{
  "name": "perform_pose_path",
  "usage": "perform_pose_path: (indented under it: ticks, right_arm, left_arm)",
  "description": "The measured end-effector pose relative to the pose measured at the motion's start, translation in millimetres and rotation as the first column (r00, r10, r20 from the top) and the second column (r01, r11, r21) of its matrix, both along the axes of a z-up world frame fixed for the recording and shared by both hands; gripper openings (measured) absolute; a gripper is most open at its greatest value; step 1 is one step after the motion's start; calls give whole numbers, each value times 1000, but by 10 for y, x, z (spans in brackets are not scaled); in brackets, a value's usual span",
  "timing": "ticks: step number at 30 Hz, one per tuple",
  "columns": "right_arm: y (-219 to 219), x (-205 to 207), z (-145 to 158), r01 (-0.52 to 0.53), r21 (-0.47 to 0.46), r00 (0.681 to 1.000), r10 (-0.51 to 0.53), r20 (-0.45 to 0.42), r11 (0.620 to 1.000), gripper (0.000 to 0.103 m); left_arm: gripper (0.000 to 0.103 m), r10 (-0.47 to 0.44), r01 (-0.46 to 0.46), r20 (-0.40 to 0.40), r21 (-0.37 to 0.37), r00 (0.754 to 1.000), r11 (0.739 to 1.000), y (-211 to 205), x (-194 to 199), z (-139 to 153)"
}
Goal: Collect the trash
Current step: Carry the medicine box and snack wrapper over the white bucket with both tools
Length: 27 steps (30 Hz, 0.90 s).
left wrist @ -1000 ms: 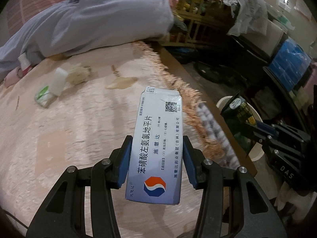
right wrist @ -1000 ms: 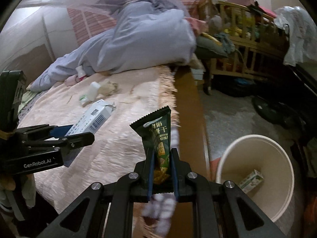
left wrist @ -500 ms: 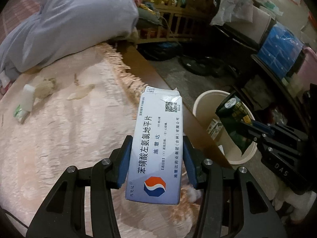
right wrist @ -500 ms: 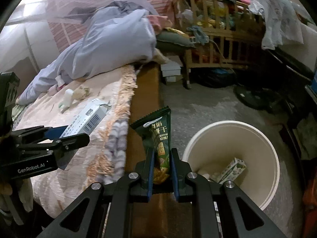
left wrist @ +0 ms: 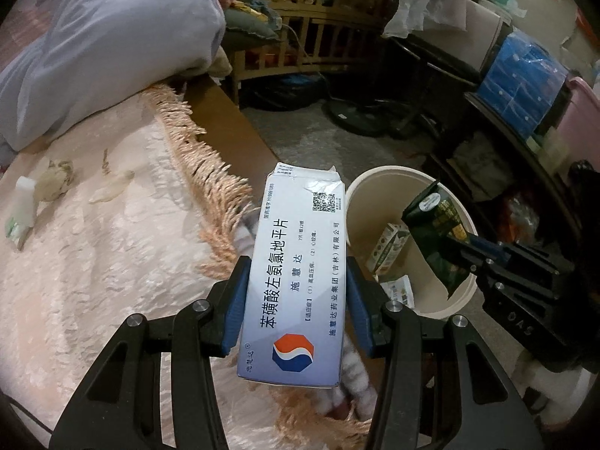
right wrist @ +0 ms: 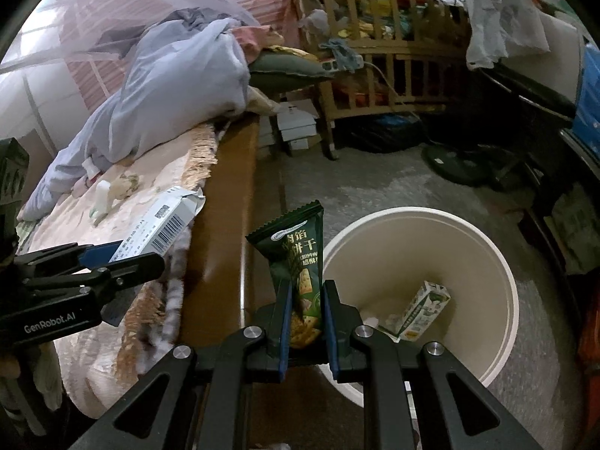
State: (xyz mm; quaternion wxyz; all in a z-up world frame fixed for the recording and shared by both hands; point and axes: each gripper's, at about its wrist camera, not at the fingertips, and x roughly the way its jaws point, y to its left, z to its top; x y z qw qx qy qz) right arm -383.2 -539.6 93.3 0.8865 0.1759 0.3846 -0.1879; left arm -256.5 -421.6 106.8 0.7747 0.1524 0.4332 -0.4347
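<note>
My left gripper (left wrist: 296, 300) is shut on a white and blue medicine box (left wrist: 300, 270) and holds it in the air over the fringed bed edge; the box shows in the right wrist view (right wrist: 161, 225) too. My right gripper (right wrist: 304, 322) is shut on a dark green snack wrapper (right wrist: 296, 258) and holds it over the near rim of the cream trash bin (right wrist: 487, 255). The bin (left wrist: 360, 195) stands on the floor beside the bed and holds a small carton (right wrist: 423, 309) and other scraps. In the left wrist view the wrapper (left wrist: 438, 240) hangs above the bin.
On the pink bedspread (left wrist: 93, 262) lie a small white bottle (left wrist: 24, 202), crumpled tissue (left wrist: 56, 180) and a scrap (left wrist: 112, 187). A grey-blue quilt (left wrist: 105, 37) is heaped behind. The wooden bed rail (right wrist: 225, 206), a wooden crib (right wrist: 375, 37) and a fan base (right wrist: 457, 161) surround the floor.
Both grippers have swung right from over the bed toward the bin, each still holding its item. The wrapper has gone from above the bed to above the bin's rim.
</note>
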Motion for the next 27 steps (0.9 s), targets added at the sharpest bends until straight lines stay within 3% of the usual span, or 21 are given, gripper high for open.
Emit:
perform_pose_path:
  ticks: [27]
  right_arm:
    - [-407, -198, -170, 122, 43, 992, -121, -27, 992, 15]
  left_arm:
    - [46, -58, 58, -25, 10, 998, 998, -449, -67, -146]
